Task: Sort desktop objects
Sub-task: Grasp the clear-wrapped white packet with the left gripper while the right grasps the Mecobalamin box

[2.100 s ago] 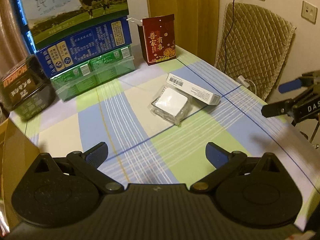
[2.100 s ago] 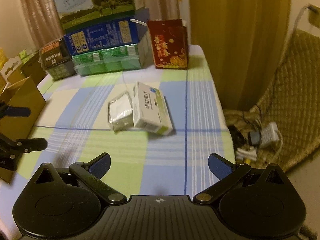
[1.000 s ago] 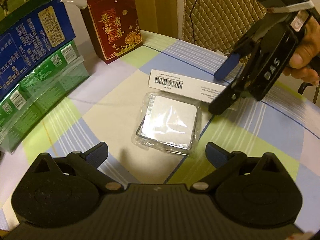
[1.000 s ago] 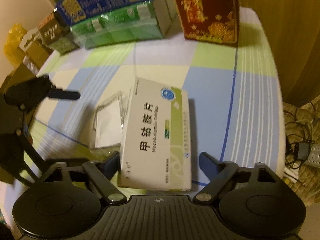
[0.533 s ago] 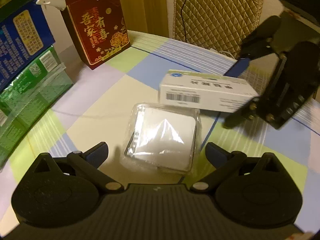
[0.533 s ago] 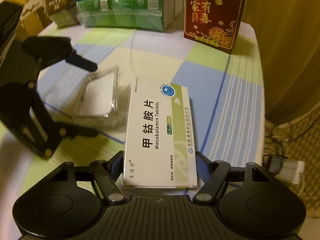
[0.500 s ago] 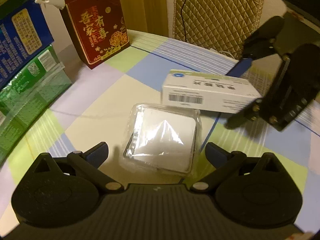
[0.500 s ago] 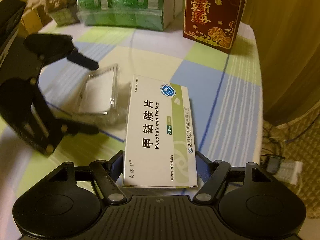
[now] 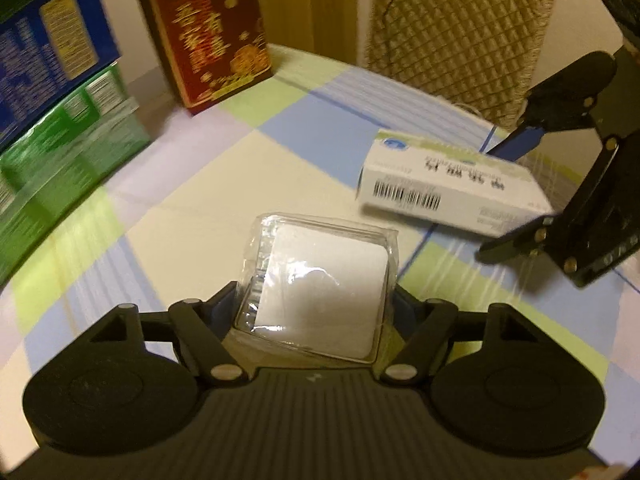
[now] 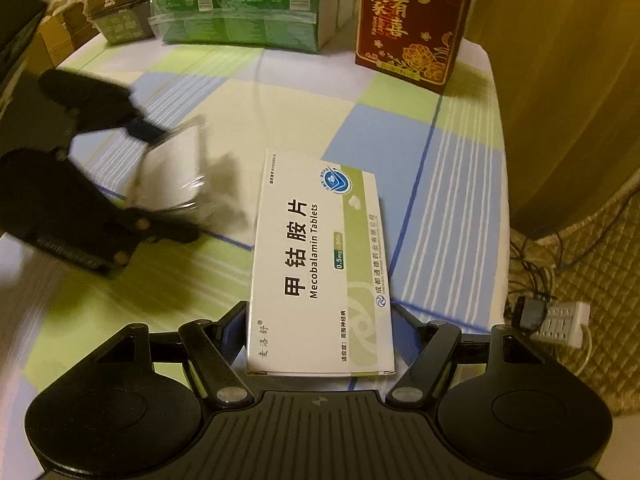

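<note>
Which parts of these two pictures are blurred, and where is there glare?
Left wrist view: the stacked boxes and the medicine box are smeared by motion; glare sits on the plastic-wrapped white pack. Right wrist view: the medicine box is sharp, but the left gripper and its pack are blurred. Both views bend at the edges.

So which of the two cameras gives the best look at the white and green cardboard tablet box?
The right wrist view: the white and green cardboard tablet box fills the middle, its printed top sharp and readable, held between the right gripper's fingers. The left wrist view shows the box off to the side, blurred, mostly its barcode edge.
</note>
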The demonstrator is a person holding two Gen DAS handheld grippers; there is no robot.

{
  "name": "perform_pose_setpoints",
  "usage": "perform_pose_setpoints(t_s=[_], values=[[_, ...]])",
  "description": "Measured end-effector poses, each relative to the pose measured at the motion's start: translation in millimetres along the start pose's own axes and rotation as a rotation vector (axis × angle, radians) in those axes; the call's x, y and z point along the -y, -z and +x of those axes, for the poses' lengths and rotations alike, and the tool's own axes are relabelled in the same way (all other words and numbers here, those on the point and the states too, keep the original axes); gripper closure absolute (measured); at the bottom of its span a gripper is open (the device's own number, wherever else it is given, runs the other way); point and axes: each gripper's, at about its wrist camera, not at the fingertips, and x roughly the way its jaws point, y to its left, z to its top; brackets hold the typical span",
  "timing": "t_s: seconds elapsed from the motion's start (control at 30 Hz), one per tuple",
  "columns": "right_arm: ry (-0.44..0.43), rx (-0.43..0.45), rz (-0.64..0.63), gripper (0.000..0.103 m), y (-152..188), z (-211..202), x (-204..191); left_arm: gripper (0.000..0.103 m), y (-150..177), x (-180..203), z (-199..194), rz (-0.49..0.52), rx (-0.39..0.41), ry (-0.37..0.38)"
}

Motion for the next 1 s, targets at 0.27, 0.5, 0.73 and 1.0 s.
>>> perform_pose_setpoints(t_s=[0.27, 0.5, 0.73, 1.0], values=[[0.002, -0.016, 0.051, 0.033, 25.3, -22.0, -28.1, 0.031, 55.9, 25.4, -38.4, -0.129, -0.04, -0.042], [-0.051, -0.008, -0.008, 0.024, 44.5, -36.0, -59.0, 0.031, 103.1, 47.8, -82.4, -0.214, -0.029, -0.065], [-0.048, 0.03, 0.001, 0.019, 46.3, -25.4, -65.5, 0.031, 123.9, 56.1, -97.0, -0.271, -0.005, -0.106], [-0.007, 0.074, 0.027, 0.03, 42.6, -20.9, -65.5, 0.031, 125.8, 56.3, -95.4, -0.322, 0.026, -0.129]])
